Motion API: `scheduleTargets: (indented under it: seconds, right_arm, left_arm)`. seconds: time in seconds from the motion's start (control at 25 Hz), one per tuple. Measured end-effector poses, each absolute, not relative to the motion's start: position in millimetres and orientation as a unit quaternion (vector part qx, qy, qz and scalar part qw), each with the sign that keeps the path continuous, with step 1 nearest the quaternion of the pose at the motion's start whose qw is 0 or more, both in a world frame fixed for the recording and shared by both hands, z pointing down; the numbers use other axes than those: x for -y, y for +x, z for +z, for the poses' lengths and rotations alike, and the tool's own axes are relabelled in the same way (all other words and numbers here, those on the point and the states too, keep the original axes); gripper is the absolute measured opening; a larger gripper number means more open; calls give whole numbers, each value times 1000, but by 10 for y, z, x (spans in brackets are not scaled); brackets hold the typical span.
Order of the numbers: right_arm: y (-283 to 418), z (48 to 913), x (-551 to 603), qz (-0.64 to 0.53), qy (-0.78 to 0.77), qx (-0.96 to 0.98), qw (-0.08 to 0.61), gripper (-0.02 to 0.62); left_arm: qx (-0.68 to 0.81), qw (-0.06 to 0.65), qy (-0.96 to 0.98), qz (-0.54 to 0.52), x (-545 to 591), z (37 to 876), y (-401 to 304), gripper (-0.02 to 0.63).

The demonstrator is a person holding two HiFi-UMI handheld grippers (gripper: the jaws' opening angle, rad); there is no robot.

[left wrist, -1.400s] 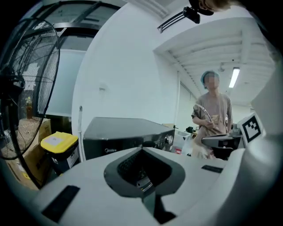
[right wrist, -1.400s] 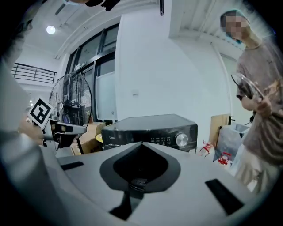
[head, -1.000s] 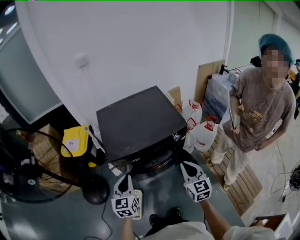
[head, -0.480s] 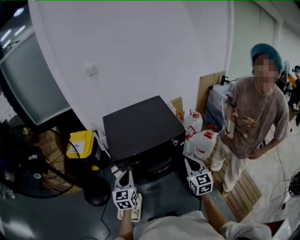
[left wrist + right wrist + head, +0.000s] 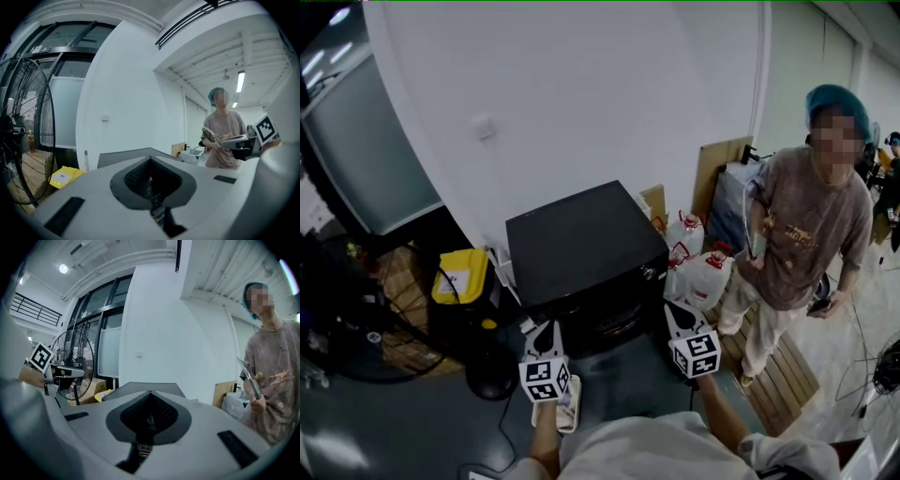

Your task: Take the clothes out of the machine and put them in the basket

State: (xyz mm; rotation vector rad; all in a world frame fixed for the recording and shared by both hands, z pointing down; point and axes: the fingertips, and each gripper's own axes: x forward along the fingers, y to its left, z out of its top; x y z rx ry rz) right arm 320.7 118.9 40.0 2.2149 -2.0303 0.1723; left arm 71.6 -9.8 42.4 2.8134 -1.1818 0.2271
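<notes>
A black box-shaped machine (image 5: 581, 244) stands against the white wall; I see its flat top and a dark front face. No clothes or basket show in any view. My left gripper (image 5: 546, 328) hovers just before the machine's front left, jaws together with nothing between them. My right gripper (image 5: 672, 309) hangs at the front right corner, also shut and empty. In the left gripper view the left gripper (image 5: 150, 159) points over the machine's top (image 5: 117, 157). The right gripper (image 5: 150, 392) looks level at the same machine (image 5: 140, 386).
A big floor fan (image 5: 347, 319) stands at the left, with a yellow box (image 5: 459, 277) beside the machine. White jugs (image 5: 703, 272) and a wooden pallet (image 5: 783, 375) lie to the right, where a person (image 5: 802, 234) stands. A sandal (image 5: 562, 412) lies on the floor.
Both grippers have risen a little in front of the machine, still shut. The standing person has shifted slightly and the head view has tilted.
</notes>
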Motion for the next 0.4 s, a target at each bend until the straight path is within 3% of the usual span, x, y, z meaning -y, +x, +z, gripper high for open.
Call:
scheduleTargets:
  seconds: [0.4]
  right_arm:
    - [3187, 402, -912, 45, 729, 680, 67, 21]
  left_arm:
    - [381, 31, 922, 63, 319, 380, 826, 18]
